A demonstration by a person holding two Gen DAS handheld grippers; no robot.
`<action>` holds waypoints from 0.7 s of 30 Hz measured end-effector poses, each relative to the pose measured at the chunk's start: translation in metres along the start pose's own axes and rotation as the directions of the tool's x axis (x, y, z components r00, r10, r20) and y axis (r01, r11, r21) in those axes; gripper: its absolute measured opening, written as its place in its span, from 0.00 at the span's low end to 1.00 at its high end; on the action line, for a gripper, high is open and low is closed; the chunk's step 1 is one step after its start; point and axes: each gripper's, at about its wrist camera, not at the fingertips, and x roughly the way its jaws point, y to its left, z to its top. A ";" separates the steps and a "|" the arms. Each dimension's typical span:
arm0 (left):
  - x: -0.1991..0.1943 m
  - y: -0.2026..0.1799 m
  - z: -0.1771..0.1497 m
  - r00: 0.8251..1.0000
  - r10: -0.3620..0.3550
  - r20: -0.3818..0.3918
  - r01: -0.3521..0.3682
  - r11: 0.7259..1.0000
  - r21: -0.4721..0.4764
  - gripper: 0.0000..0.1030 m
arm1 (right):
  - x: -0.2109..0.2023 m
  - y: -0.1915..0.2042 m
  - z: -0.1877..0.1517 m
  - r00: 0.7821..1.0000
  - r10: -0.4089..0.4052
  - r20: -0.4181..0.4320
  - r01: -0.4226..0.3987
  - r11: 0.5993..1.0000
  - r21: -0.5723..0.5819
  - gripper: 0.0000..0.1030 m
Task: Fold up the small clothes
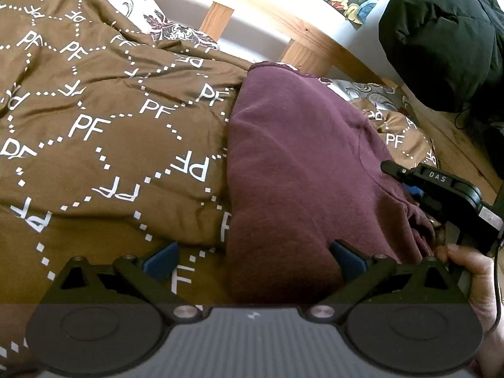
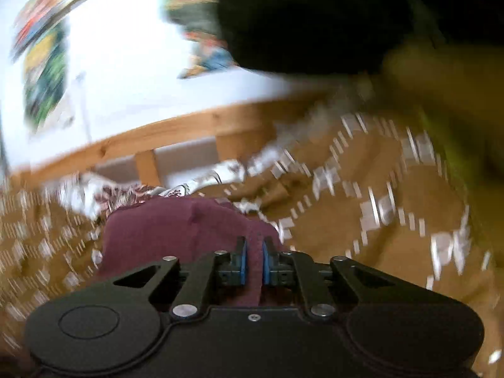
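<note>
Both grippers low over maroon garment (image 1: 299, 163), seemingly.

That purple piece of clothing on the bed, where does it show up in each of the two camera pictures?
Left wrist view: the maroon garment fills the centre and right, lying on the brown bedspread, with the right gripper at its right edge.
Right wrist view: it sits low and centre-left, a fold running between the right gripper's blue pads.
Shared landmark: the wooden bed frame behind it.

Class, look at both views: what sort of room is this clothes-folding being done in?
Most likely a bedroom. A brown duvet printed with PF letters covers a bed with a wooden slatted frame, patterned pillows lie at its head, and the maroon garment rests on top.
</note>
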 end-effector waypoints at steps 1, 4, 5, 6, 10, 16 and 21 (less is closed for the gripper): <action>0.000 0.000 0.000 1.000 0.000 0.000 0.000 1.000 0.000 1.00 | 0.002 -0.008 0.000 1.000 0.006 -0.015 -0.005 0.999 0.042 0.24; 0.000 0.000 0.000 1.000 0.000 0.001 0.000 1.000 -0.002 1.00 | 0.002 -0.017 0.000 1.000 0.011 -0.016 -0.010 0.997 0.078 0.36; 0.000 0.001 0.000 1.000 -0.001 0.001 0.001 1.000 -0.003 1.00 | 0.001 -0.018 0.000 1.000 0.023 -0.011 -0.022 0.996 0.084 0.38; 0.000 0.001 0.000 1.000 -0.002 0.002 0.002 1.000 -0.004 1.00 | 0.000 -0.019 0.001 0.999 0.039 -0.004 -0.038 0.995 0.093 0.40; -0.001 0.001 -0.001 1.000 -0.005 0.004 0.005 1.000 -0.006 1.00 | 0.012 -0.023 0.007 0.992 0.125 -0.028 -0.120 0.984 0.133 0.64; -0.002 0.002 -0.001 1.000 -0.009 0.006 0.009 1.000 -0.013 1.00 | 0.030 -0.021 0.006 0.991 0.128 -0.049 -0.122 0.985 0.122 0.49; -0.002 0.002 -0.001 1.000 -0.011 0.005 0.011 1.000 -0.015 1.00 | 0.029 -0.022 0.002 0.990 0.131 -0.056 -0.123 0.984 0.128 0.37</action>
